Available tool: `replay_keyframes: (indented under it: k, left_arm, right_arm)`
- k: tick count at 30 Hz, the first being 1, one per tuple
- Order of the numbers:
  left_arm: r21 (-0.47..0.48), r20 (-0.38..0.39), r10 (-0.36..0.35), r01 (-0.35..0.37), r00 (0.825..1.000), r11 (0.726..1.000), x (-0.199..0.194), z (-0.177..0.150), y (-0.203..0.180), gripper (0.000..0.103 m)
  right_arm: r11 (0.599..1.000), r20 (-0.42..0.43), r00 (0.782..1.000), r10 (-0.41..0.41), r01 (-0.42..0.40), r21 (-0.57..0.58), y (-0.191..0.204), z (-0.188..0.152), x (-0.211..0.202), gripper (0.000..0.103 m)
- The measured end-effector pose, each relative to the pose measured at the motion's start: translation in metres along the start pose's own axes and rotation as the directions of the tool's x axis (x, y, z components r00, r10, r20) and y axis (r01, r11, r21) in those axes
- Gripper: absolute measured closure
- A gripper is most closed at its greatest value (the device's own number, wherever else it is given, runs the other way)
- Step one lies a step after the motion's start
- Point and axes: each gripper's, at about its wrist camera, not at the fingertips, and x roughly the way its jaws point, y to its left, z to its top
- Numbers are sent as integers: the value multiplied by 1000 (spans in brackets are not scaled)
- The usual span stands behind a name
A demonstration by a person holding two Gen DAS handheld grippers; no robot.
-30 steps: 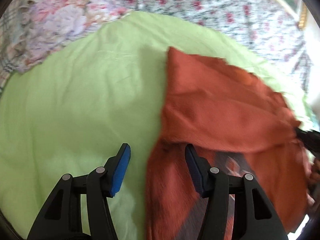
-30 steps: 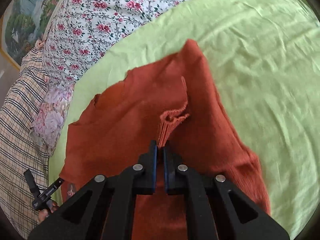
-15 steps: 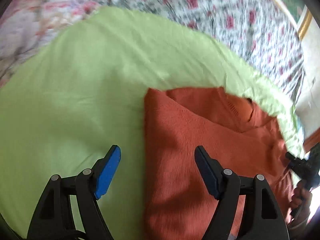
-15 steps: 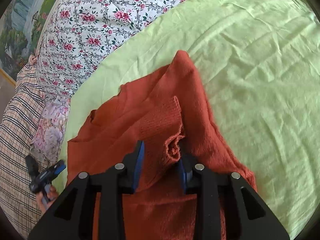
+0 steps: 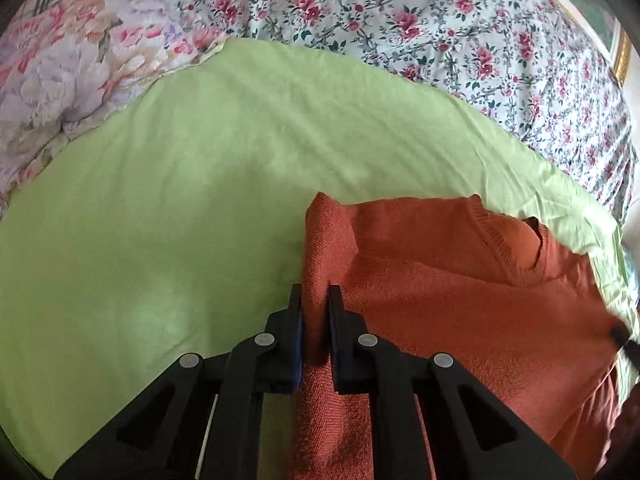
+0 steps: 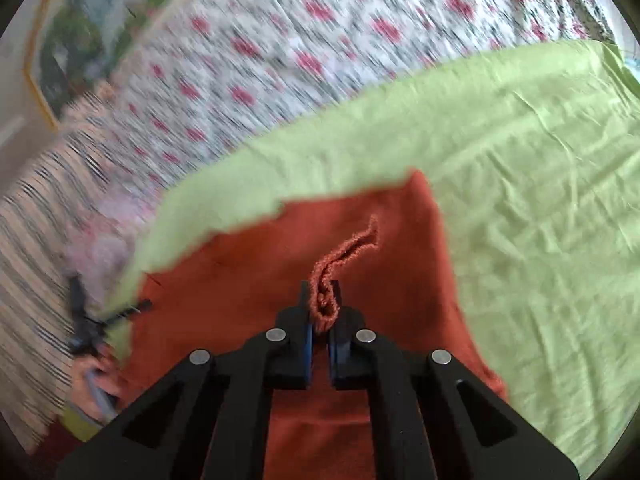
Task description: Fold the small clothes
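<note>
A rust-orange knit sweater [image 5: 460,300] lies on a light green sheet [image 5: 160,220], its round neckline [image 5: 516,248] at the right. My left gripper [image 5: 315,296] is shut on the sweater's folded left edge. In the right wrist view the same sweater [image 6: 240,280] lies on the green sheet [image 6: 540,220], and my right gripper [image 6: 320,304] is shut on a bunched ribbed cuff [image 6: 340,256] that sticks up between the jaws. The left gripper [image 6: 84,332] shows small at the left edge of that view.
A floral bedspread [image 5: 440,28] covers the bed beyond the green sheet. A pastel floral pillow [image 5: 72,68] lies at the far left, a plaid cloth [image 6: 32,260] beside it. A gold picture frame [image 5: 622,56] is at the far right. The right wrist view is motion-blurred.
My left gripper went from wide open over the sweater to shut on its left edge. My right gripper opened half a second ago and has shut again on the cuff.
</note>
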Motion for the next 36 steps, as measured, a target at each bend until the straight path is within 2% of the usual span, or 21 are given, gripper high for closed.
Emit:
replay_keyframes:
  k: [3, 6, 8, 10, 12, 15, 18, 21, 23, 25, 28, 32, 36]
  left_arm:
    - [7, -18, -1, 1, 1000, 1000, 4, 1, 0, 94]
    - [16, -51, -8, 9, 999, 1000, 4, 0, 1, 91]
    - [25, -63, 7, -5, 998, 1000, -6, -4, 2, 85]
    - [18, -72, -8, 10, 997, 1000, -21, -12, 6, 83]
    - [24, -66, -31, 33, 997, 999, -42, -27, 7, 79]
    - [61, -64, 18, -14, 998, 998, -68, -56, 7, 75]
    - [35, -75, -1, 4, 997, 999, -94, -87, 16, 74]
    - [-1, -78, -34, 35, 996, 999, -121, -119, 24, 65]
    - [-16, -83, -53, 52, 995, 999, -136, -139, 26, 55]
    - [-32, -82, -67, 64, 994, 997, -150, -158, 28, 49]
    - [-54, -94, -116, 111, 989, 992, -170, -189, 31, 49]
    - [-33, -126, -161, 158, 979, 987, -190, -228, 32, 49]
    - [13, -172, -197, 202, 965, 979, -209, -270, 28, 48]
  right_arm:
    - [999, -109, 994, -29, 33, 39, -17, -13, 22, 96]
    - [998, -111, 993, -43, 48, 41, -20, -16, 24, 97]
    - [997, -118, 991, -56, 63, 54, -20, -14, 21, 96]
    - [995, -113, 991, -69, 76, 65, -19, -14, 14, 92]
    - [994, -93, 993, -75, 81, 69, -19, -14, 4, 92]
    - [994, -74, 995, -64, 69, 79, -20, -21, -17, 92]
    - [996, -69, 997, -38, 43, 82, -17, -30, -35, 92]
    - [998, -85, 996, -3, 9, 67, -16, -43, -51, 92]
    - [998, -94, 995, 25, -19, 57, -17, -53, -62, 92]
    - [996, -107, 992, 68, -63, 58, -20, -65, -74, 86]
    - [995, -118, 988, 95, -90, 52, -28, -82, -93, 75]
    - [987, -138, 978, 159, -151, 62, -48, -103, -124, 74]
    - [980, -200, 959, 201, -196, 44, -69, -131, -157, 73]
